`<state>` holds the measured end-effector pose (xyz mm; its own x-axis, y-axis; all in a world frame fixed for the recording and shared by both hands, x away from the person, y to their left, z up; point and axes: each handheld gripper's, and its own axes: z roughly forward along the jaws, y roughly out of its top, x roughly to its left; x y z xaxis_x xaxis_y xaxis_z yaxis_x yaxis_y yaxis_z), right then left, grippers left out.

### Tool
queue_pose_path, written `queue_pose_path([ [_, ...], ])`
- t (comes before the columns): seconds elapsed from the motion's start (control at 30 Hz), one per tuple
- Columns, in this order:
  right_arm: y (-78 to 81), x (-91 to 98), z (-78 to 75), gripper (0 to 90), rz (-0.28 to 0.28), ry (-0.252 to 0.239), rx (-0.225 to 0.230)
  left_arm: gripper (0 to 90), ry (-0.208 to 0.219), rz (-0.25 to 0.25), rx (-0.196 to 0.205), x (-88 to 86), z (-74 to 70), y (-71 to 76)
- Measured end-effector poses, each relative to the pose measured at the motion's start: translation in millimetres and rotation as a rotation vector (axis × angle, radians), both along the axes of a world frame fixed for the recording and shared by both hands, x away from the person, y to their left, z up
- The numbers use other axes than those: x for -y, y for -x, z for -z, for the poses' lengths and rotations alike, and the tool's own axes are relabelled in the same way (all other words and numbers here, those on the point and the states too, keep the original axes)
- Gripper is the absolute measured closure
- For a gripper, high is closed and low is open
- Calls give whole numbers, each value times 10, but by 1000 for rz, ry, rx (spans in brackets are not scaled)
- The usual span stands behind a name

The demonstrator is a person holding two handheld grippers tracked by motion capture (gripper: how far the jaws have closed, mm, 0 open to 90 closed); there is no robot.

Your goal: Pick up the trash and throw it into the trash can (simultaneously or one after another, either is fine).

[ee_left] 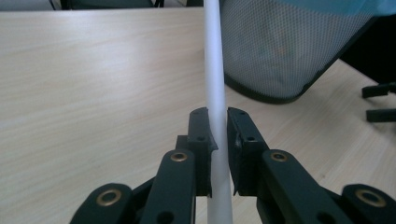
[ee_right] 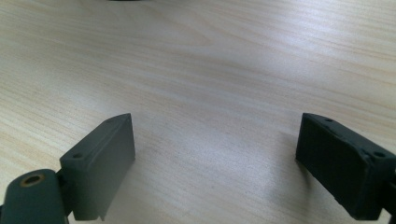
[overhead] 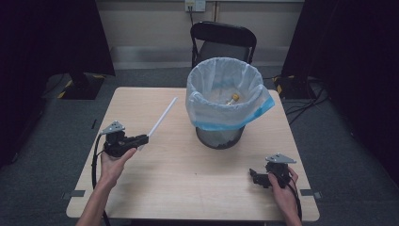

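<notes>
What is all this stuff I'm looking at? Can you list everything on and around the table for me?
Table: one, light wood, centre of the room.
Waste bin: one, black mesh, standing on the far right part of the table.
Bin liner: one, white with a blue edge, folded over the bin's rim.
Small object: one, yellowish, inside the bin; too small to identify.
White tube: one, long and thin, held over the table's left side, pointing away from the person.
Chair: one, black, behind the table.
Wall socket: one, white, on the back wall.
Left gripper: black, shut on the tube.
Right gripper: black, open, near the table's right front.
</notes>
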<state>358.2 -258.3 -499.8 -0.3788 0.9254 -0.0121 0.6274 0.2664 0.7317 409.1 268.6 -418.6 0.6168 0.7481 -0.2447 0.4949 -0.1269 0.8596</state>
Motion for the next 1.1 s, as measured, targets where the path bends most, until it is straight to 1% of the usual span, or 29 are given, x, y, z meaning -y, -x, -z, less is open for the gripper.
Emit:
queue_pose_path([
  [0.1,0,0,0,108,0,0,0,807,17,1,17,6,-68,-19],
  [0.17,0,0,0,108,0,0,0,807,18,1,22,13,-111,-35],
  [0.3,0,0,0,108,0,0,0,807,36,10,43,35,-187,-61],
  [0.37,0,0,0,108,0,0,0,807,34,12,51,44,-229,-71],
  [0.47,0,0,0,108,0,0,0,807,62,13,63,38,-295,-82],
  [0.53,0,0,0,108,0,0,0,807,99,14,73,21,-341,-90],
  [0.57,0,0,0,108,0,0,0,807,100,13,80,24,-372,-94],
  [0.63,0,0,0,108,0,0,0,807,87,15,94,39,-438,-101],
  [0.8,0,0,0,108,0,0,0,807,130,15,133,43,-602,-136],
  [0.93,0,0,0,108,0,0,0,807,126,27,159,100,-716,-161],
  [1.03,0,0,0,108,0,0,0,807,155,40,173,153,-789,-180],
  [1.1,0,0,0,108,0,0,0,807,156,50,186,185,-850,-192],
])
